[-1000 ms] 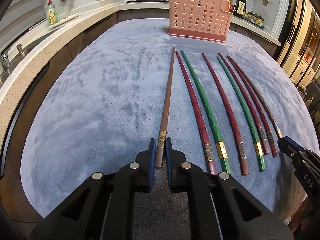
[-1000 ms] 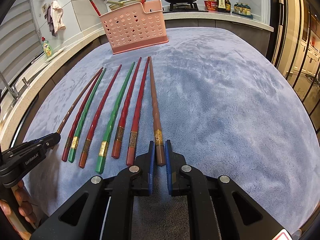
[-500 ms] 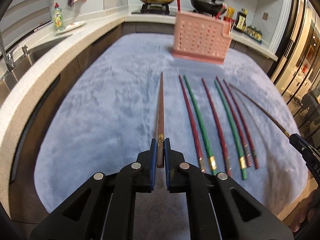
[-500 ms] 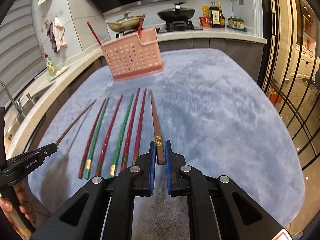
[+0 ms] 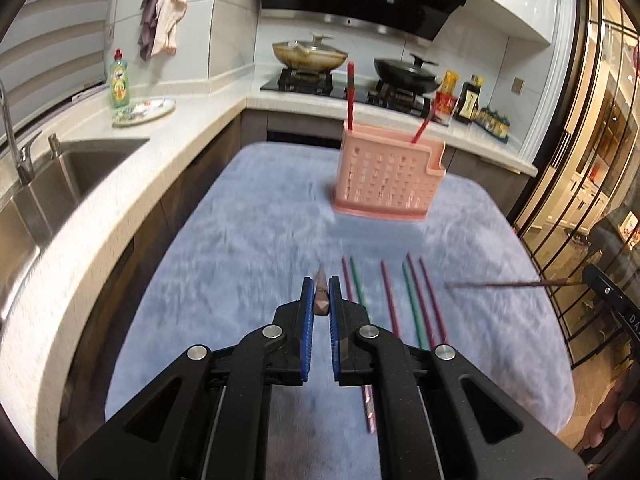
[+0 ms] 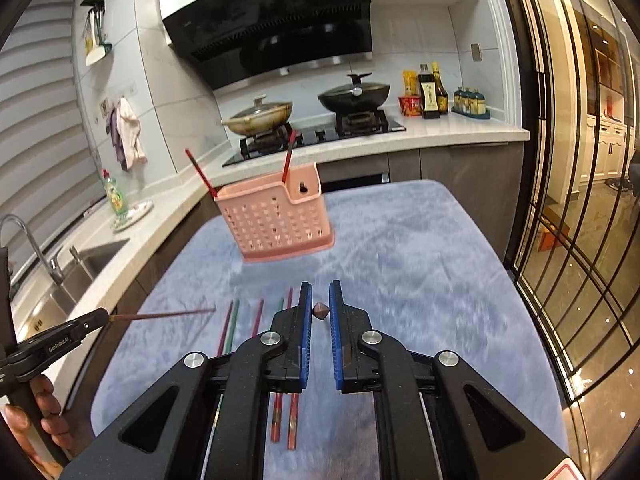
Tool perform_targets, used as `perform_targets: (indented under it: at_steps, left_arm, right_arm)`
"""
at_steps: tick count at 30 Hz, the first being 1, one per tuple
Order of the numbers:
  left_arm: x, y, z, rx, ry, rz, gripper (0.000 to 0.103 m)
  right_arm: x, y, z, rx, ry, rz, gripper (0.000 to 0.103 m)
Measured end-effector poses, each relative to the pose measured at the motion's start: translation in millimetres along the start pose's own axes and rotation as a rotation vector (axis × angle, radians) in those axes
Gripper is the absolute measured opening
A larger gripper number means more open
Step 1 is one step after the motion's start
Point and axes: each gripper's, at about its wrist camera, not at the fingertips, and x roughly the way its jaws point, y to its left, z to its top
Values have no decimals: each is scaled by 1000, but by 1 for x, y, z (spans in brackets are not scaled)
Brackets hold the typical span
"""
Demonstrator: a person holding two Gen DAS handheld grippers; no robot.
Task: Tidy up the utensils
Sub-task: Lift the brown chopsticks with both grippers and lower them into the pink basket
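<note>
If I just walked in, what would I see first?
Probably the pink basket at the far end of the blue cloth, with two red chopsticks poking out. Next, each pair of tongs, left and right, grips a brown chopstick lifted off the cloth. Between them, red and green chopsticks lie in a row.

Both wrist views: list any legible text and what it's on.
"GenRobot.AI": side of the left gripper.
"DA", rest cut off: the right gripper.
"12": range hood; the print beside it is too small.
Dish soap bottle and sauce bottles: labels unreadable.
</note>
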Motion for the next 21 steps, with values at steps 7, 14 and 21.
perform_targets:
  at_steps: [7,14,21]
  left_arm:
    - [5,-6,39,-2,-42,-11,7]
    - [13,-14,76,9,-81,-3,7]
    - [9,-26,123,17,-147,-23,7]
  right_arm:
    - [5,-2,30,16,-37,11,7]
    - [10,3,63,11,-81,29,7]
    - [24,13,114,16,-144,68,7]
